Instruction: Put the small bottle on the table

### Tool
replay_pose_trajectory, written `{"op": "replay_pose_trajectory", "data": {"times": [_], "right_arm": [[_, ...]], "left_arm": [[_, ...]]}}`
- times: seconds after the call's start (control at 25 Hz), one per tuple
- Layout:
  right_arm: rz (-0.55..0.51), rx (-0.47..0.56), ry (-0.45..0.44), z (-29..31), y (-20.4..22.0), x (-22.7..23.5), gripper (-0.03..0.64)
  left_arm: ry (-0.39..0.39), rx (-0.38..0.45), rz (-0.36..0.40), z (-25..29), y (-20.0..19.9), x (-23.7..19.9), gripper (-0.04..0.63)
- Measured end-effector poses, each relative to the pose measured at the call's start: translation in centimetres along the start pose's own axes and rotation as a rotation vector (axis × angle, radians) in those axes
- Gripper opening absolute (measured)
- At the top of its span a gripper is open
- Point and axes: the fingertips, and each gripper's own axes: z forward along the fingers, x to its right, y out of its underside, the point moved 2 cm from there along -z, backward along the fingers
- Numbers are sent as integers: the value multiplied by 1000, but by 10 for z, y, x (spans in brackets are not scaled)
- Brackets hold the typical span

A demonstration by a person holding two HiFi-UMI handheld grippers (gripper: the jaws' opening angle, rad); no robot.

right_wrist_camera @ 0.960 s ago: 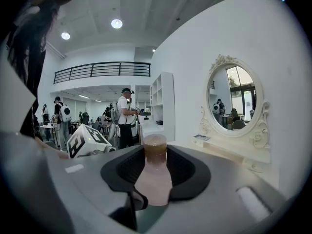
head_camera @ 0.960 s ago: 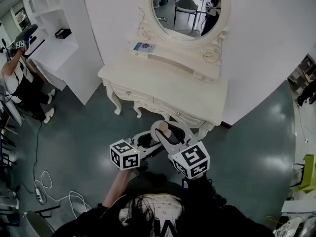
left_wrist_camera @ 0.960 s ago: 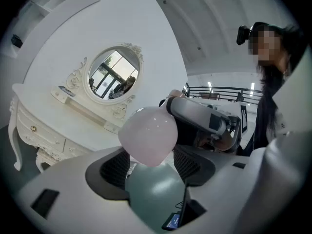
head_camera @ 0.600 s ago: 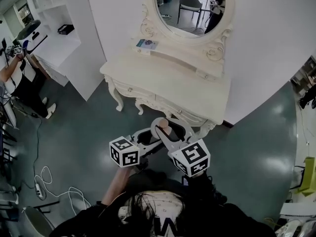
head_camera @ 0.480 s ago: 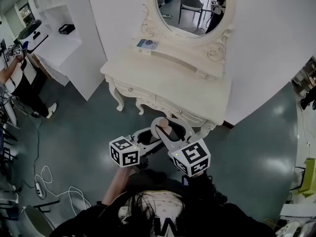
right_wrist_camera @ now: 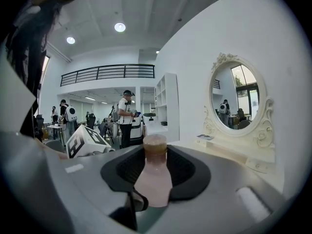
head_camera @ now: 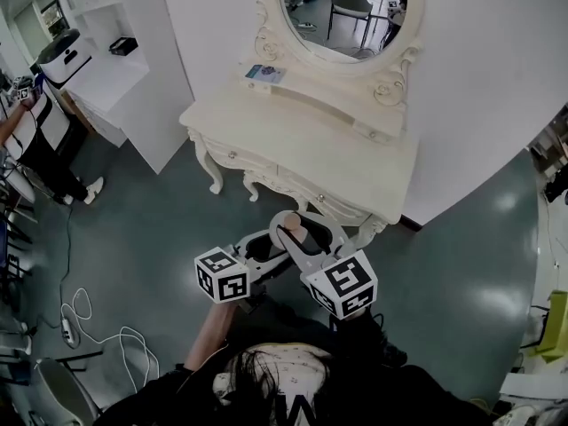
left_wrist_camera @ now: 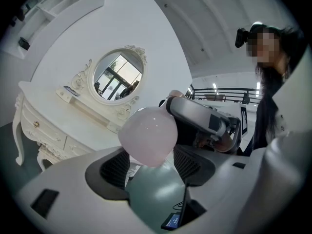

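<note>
white dressing table (head_camera: 355, 162) under an oval mirror (head_camera: 346, 11), well ahead. right gripper (head_camera: 300, 229) pinches the small pink bottle (right_wrist_camera: 153, 172) upright; left gripper (left_wrist_camera: 152, 162) jaws stand apart round its base, grip uncertain. likely risk: a mistimed release drops the bottle onto the floor (head_camera: 160, 229).

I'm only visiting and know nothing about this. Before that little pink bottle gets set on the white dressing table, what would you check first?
1. Small bottle held by the right gripper: ok, it stands upright between the jaws.
2. Brown cap on: ok.
3. Left gripper clear of the bottle: cannot tell; the bottle's round end sits right at its jaw tips.
4. Free spot on the dressing table: ok, the top is bare; a booklet lies on the rear shelf.
5. Bottle above the table: not ok, it is over the floor in front.
</note>
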Motion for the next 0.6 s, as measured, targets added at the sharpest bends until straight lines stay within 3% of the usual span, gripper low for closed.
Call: {"op": "replay_pose_trajectory", "data": {"times": [0.6], "right_arm": [[10,2,-89,18,3,5,149]], "left_arm": [[-80,28,-28,-2,-4,-15,265]]}}
